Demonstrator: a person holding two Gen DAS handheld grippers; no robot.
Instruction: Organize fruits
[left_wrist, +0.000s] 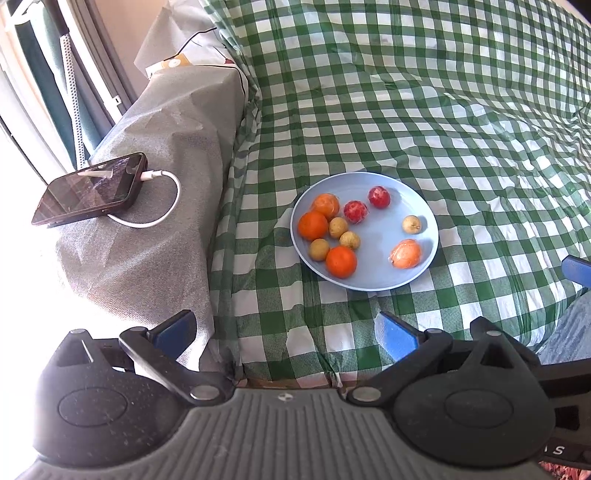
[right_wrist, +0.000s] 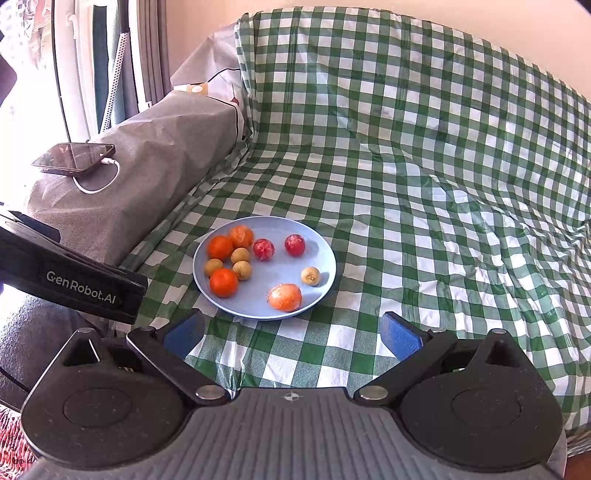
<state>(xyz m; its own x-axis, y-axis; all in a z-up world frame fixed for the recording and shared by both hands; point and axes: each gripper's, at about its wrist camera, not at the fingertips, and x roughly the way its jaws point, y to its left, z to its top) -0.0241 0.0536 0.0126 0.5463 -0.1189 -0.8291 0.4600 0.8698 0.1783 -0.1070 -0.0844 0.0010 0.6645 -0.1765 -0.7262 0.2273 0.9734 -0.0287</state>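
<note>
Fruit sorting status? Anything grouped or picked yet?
Done: nothing clearly; all fruit lies mixed on the blue plate. In hand: nothing; the left hand-held gripper and right hand-held gripper are open and empty, short of the plate. Left: all the sorting.

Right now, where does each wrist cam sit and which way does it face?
Left wrist: on the left gripper, looking forward and down at the round light-blue plate of fruit on the green-checked cloth; own open blue-padded fingers show.
Right wrist: on the right gripper, facing the same plate from further right; own open fingers and the left gripper's body show.
Shared: plate, cloth, black phone on the grey armrest.
</note>
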